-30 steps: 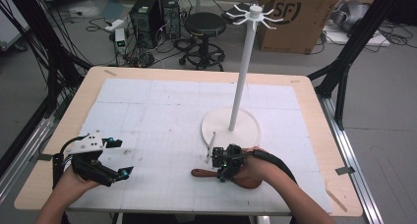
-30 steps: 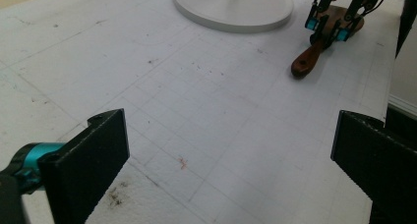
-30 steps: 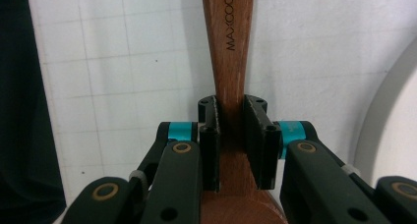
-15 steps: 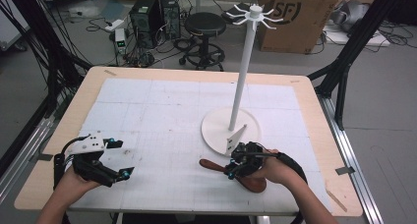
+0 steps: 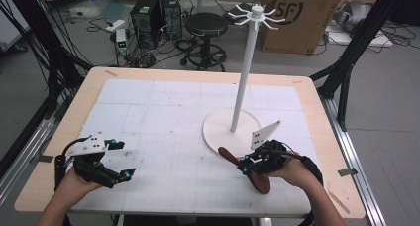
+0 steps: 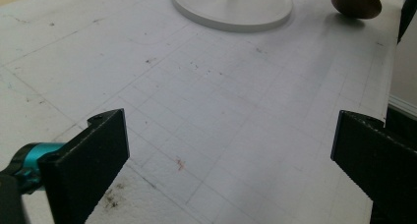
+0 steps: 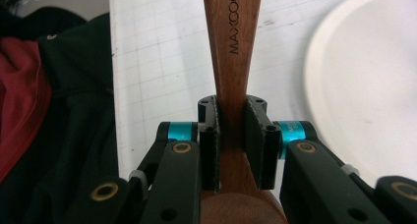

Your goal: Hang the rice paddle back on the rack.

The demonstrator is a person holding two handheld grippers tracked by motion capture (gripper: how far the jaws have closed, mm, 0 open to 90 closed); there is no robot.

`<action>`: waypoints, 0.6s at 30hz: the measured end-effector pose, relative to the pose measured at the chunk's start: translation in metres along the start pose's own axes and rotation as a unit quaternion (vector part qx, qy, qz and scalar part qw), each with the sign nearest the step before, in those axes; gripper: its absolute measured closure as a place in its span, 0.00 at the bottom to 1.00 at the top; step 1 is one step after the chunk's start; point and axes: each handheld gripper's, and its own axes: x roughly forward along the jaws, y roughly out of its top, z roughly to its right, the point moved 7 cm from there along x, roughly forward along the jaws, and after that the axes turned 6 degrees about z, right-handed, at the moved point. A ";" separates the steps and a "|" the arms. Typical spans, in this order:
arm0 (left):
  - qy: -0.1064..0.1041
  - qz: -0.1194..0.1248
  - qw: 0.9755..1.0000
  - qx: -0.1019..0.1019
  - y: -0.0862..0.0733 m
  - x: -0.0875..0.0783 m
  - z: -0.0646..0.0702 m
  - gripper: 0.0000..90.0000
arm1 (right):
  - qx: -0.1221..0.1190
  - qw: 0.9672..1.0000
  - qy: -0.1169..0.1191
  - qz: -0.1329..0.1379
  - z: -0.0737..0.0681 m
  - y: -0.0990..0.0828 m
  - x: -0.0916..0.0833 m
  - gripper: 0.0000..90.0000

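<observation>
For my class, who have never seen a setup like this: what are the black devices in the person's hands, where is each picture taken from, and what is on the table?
A person holds two hand-operated grippers. The high view looks down on the table; the other two cameras ride on the grippers. The left gripper rests with its jaws wide open and nothing between them. The right gripper is shut on a wooden spoon, clamping its handle, with the bowl at the person's end. Beside it on the white mat stands a white rack: a round base, a pole and hooks on top.

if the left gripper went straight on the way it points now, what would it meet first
Most likely the round white base of the stand. The left gripper, fingers open, points across bare white mat toward it, with the brown wooden spoon off to one side. Depth is uncertain.
</observation>
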 end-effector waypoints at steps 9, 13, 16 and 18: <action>-0.006 -0.004 1.000 0.001 0.000 0.001 0.002 0.02 | 0.020 0.999 -0.008 0.046 0.005 -0.002 -0.018 0.86; -0.007 -0.003 1.000 0.001 0.001 0.002 0.003 0.02 | 0.029 0.998 -0.013 0.058 0.008 -0.005 -0.023 0.86; -0.009 -0.005 1.000 0.001 0.000 0.002 0.003 0.02 | 0.032 0.997 -0.012 0.072 0.011 -0.005 -0.030 0.86; -0.009 -0.008 1.000 0.002 0.000 0.002 0.003 0.02 | 0.034 0.996 -0.008 0.081 0.012 -0.004 -0.035 0.86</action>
